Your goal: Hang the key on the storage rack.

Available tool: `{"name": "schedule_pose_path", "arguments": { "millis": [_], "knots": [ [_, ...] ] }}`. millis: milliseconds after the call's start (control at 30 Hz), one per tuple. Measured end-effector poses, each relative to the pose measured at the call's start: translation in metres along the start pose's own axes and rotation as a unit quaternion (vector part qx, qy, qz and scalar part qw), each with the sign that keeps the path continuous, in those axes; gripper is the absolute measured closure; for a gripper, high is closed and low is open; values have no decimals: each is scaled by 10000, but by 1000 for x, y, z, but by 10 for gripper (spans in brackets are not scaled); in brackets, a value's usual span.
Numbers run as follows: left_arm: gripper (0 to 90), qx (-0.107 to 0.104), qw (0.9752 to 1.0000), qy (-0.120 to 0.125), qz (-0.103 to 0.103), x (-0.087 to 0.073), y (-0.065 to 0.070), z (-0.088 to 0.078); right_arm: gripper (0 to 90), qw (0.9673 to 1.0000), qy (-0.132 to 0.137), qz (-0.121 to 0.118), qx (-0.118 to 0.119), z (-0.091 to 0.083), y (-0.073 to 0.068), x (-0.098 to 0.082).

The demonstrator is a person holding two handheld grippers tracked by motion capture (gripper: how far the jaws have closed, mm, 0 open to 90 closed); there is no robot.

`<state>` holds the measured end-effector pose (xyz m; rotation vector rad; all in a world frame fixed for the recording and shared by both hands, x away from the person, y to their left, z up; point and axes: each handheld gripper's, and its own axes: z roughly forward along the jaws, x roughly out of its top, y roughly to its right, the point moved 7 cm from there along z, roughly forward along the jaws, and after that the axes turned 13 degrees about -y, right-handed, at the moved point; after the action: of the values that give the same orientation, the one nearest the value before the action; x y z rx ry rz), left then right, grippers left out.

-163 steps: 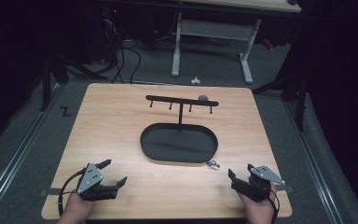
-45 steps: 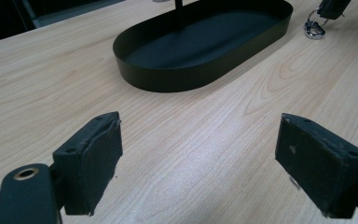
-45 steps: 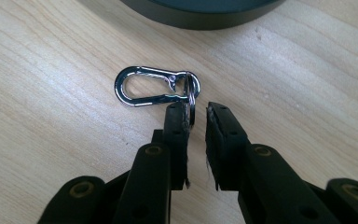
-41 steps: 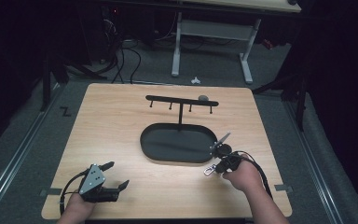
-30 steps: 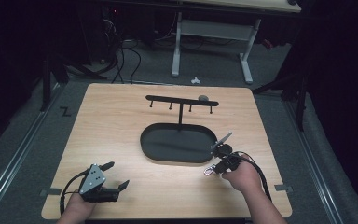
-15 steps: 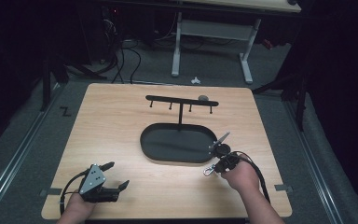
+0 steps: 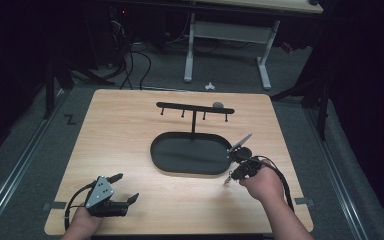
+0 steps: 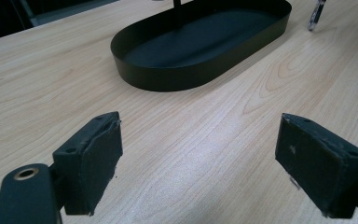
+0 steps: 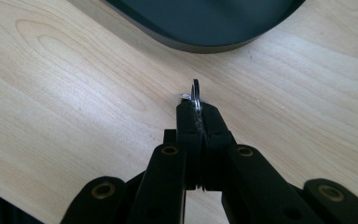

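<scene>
Right gripper (image 7: 228, 178) lifted, fingers pinching key ring (image 9: 195, 94), left gripper (image 7: 126, 188) unmoved

Small metal key ring (image 9: 195, 93), perhaps keyed, held edge-on.

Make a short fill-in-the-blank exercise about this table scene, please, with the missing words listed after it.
1. The right gripper is shut on a small metal key ____.
2. The left gripper has its jaws ____ with nothing between them.
3. The black tray has an ____ shape.
4. Behind the tray stands a black rack with small ____ hanging under its bar.

Missing words: ring; open; oval; hooks
</scene>
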<state>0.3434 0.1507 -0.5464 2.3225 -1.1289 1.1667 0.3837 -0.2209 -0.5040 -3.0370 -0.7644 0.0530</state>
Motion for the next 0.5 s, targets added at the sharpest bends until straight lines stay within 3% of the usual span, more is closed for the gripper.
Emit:
{"name": "schedule_pose_path", "arguments": {
  "millis": [233,267,300,500],
  "knots": [
    [152,1,10000,7,-2,0,0,0,885,9998,-11,-125,-170,-22,3,-2],
    [152,-1,10000,10,-3,0,0,0,885,9999,-40,48,-136,-24,2,-3],
    [152,-4,10000,7,-2,0,0,0,885,9998,-16,-57,-179,-27,4,-2],
    [152,-14,10000,13,-16,0,0,0,885,9998,15,-8,-221,-35,6,-3]
  ]
}}
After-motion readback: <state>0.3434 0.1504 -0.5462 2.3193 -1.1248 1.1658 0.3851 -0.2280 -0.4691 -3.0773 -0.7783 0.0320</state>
